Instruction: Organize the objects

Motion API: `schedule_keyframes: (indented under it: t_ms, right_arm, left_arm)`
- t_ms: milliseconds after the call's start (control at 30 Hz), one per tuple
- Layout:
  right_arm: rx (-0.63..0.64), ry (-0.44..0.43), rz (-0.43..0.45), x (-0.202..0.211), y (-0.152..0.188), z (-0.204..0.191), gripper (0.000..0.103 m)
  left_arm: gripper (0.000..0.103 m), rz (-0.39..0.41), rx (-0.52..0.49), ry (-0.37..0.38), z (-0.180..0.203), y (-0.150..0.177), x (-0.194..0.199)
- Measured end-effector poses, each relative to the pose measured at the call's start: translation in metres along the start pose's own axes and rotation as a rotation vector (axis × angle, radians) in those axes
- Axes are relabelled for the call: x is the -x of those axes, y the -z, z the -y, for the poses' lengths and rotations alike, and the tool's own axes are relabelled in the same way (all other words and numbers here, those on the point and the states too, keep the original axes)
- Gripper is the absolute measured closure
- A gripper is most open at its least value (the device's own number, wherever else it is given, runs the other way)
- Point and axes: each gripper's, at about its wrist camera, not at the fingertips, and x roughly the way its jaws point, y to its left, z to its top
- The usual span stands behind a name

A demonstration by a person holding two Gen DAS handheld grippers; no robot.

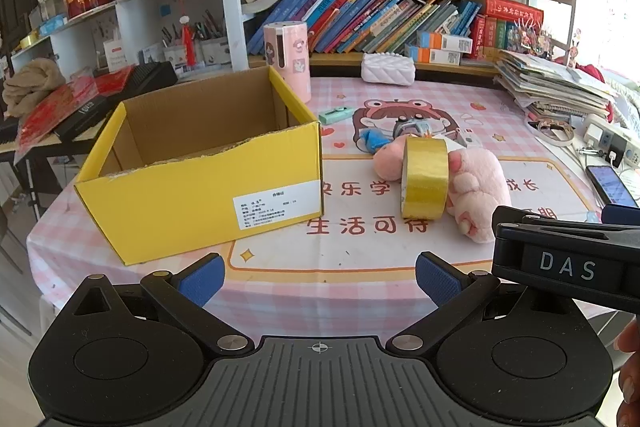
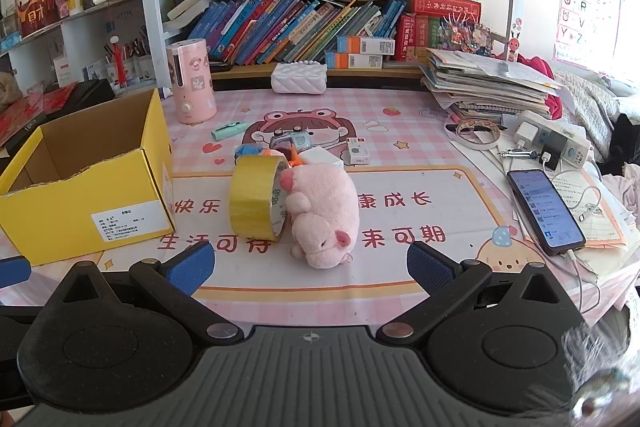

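Hidden items: a small cluster behind the tape and plush, with a blue piece [image 1: 370, 141], a toy watch [image 2: 294, 141] and a small white box [image 2: 358, 151], partly covered and hard to name further.
Cut off: the right gripper's body shows in the left wrist view only as a black block at the right edge; box label print too small to read.
Yellow cardboard box [image 1: 208, 183]: open top, nothing visible inside, torn near rim, standing on the left of the table; long axis runs left to right.
Roll of yellow tape [image 2: 256, 201]: standing on edge just right of the box, core hole facing right, touching the plush.
Pink plush pig [image 2: 324, 215]: lying on its side, long axis running away from the cameras, snout end nearest them.
Left gripper [image 1: 320, 277]: fingers spread wide, nothing between them, over the near table edge.
Right gripper [image 2: 310, 267]: fingers spread wide, holding nothing, in line with the plush.
Table [image 1: 360, 291]: near strip of the pink mat bare between grippers and objects.
Right edge: smartphone [image 2: 546, 213] on a cable, power strip [image 2: 560, 143], stack of papers [image 2: 488, 83].
Back edge: pink cylinder [image 2: 192, 83], white quilted purse [image 2: 298, 77].
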Motion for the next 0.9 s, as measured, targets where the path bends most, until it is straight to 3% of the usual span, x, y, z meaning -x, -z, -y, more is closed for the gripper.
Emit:
schedule_keyframes:
  t_ms: [900]
  right_arm:
    - [0.0,-0.01,0.018,0.0088,-0.0016,0.0003,0.0]
  left_arm:
    - [0.0,0.021,-0.002,-0.01,-0.0001,-0.0014,0.0086]
